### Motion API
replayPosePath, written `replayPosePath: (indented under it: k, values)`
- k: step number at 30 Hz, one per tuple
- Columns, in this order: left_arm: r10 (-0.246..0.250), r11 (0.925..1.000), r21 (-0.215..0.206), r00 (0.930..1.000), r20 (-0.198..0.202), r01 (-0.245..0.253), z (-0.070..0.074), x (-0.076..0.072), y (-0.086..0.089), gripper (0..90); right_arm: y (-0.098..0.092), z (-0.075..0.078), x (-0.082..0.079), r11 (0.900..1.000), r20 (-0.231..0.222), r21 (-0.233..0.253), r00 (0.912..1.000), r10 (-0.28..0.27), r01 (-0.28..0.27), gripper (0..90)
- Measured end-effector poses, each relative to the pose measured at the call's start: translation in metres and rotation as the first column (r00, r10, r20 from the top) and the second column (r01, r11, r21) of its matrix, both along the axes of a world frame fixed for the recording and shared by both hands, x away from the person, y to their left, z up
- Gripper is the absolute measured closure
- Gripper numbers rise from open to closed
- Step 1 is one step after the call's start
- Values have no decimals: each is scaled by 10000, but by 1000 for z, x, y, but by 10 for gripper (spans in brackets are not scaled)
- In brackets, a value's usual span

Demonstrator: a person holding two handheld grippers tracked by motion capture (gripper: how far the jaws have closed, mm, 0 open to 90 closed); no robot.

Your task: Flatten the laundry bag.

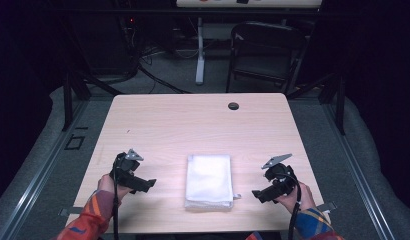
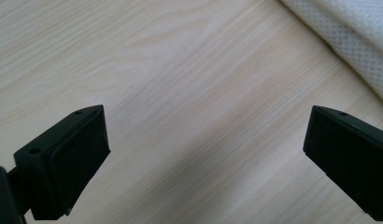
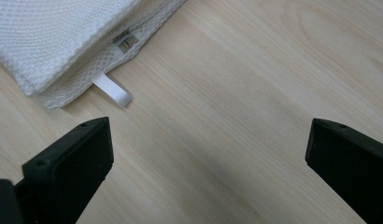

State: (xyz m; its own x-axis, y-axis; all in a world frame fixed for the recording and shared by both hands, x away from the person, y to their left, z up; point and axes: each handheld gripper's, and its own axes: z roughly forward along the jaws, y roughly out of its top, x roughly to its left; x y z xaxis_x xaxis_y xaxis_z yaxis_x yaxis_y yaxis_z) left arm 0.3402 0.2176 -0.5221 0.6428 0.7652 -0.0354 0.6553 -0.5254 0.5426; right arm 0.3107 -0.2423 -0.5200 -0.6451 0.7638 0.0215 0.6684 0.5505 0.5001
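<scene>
A folded white mesh cloth (image 1: pixel 209 181) lies flat on the light wooden table (image 1: pixel 193 125), near its front edge. My left gripper (image 1: pixel 149 184) is held to the left of the cloth, open, with bare wood between its jaws (image 2: pixel 206 140). An edge of the mesh cloth (image 2: pixel 348 37) shows at the upper right of the left gripper view. My right gripper (image 1: pixel 256 195) is held to the right of the cloth, open and empty (image 3: pixel 208 149). In the right gripper view a corner of the cloth (image 3: pixel 63 42) lies ahead, with a small white tab (image 3: pixel 112 89) sticking out.
A small dark round cap (image 1: pixel 233 106) sits in the table near its far edge. A dark chair (image 1: pixel 265 55) and a white table leg (image 1: pixel 200 50) stand on the floor beyond the table. Black frame posts (image 1: pixel 68 95) flank the table.
</scene>
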Motion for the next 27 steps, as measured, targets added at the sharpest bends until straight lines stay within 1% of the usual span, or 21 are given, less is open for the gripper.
replayPosePath:
  k: [1, 3, 5, 8, 9, 11, 12, 14, 15, 16, 17, 18, 19, 20, 21, 22, 23, 24, 25, 27]
  values:
    - [0, 10000, 0, 10000, 0, 0, 0, 0, 0, 3, 0, 0, 0, 10000, 0, 0, 10000, 0, 0, 5]
    - [-126, 9999, 87, 9998, -167, 127, 0, 0, -2, 3, 0, 0, 0, 10000, -58, -4, 10000, 20, -20, 5]
    - [-140, 9998, 115, 9996, -265, 143, 0, -1, -4, 3, 1, 0, 0, 10000, -56, 15, 10000, 53, -53, 7]
    - [-275, 9996, 69, 9992, -290, 277, 2, -3, -6, 6, 5, -1, 0, 9998, -138, 76, 9997, 192, -191, 11]
    - [-317, 9995, 0, 9993, -213, 317, 3, -3, -7, 7, 5, 0, 0, 9996, -246, -3, 9993, 266, -266, 12]
    - [-506, 9987, -40, 9986, -163, 505, 6, -4, -10, 10, 6, -1, 0, 9997, -264, -64, 9993, 254, -256, 12]
    - [-546, 9985, -73, 9984, -152, 545, 7, -5, -12, 8, 5, -1, 0, 9996, -287, 43, 9992, 288, -287, 12]
    - [-681, 9976, -145, 9976, -121, 680, 8, -6, -16, 7, 5, -1, 0, 9996, -320, 56, 9991, 264, -263, 12]
    - [-752, 9971, -108, 9971, -148, 750, 9, -6, -17, 4, 4, -2, 1, 9997, -334, 31, 9992, 235, -234, 13]
    - [-819, 9966, -116, 9965, -145, 817, 9, -7, -18, 3, 4, -2, 1, 9996, -390, 133, 9989, 251, -246, 13]
    - [-848, 9963, -154, 9963, -153, 846, 9, -7, -20, 3, 5, -3, 1, 9997, -389, 83, 9990, 217, -214, 12]
    - [-904, 9958, -182, 9958, -114, 902, 9, -8, -21, 3, 5, -3, 1, 9996, -429, 162, 9988, 247, -241, 12]
    - [-962, 9952, -185, 9952, -168, 959, 9, -8, -21, 3, 5, -3, 1, 9997, -402, 112, 9990, 218, -214, 12]
    - [-964, 9952, -194, 9953, -79, 962, 9, -8, -22, 2, 6, -3, 1, 9998, -380, -8, 9990, 215, -215, 13]
    - [-1057, 9941, -265, 9943, -112, 1054, 10, -9, -23, 2, 6, -3, 1, 9996, -437, 64, 9987, 274, -271, 13]
    - [-1076, 9939, -258, 9941, -122, 1072, 10, -9, -23, 2, 6, -3, 2, 9996, -485, 16, 9984, 289, -289, 13]
    - [-1029, 9944, -245, 9947, 38, 1030, 11, -10, -25, 2, 7, -4, 1, 9996, -515, 116, 9984, 253, -247, 13]
    - [-1040, 9940, -332, 9946, 51, 1041, 11, -11, -26, 1, 7, -4, 1, 9995, -547, 40, 9980, 303, -301, 13]
    - [-1108, 9934, -300, 9938, 98, 1111, 12, -11, -27, 1, 8, -4, 1, 9995, -539, 150, 9981, 301, -293, 13]
    - [-1203, 9919, -396, 9927, 125, 1207, 13, -12, -30, 1, 9, -4, 1, 9993, -578, 85, 9976, 375, -371, 15]
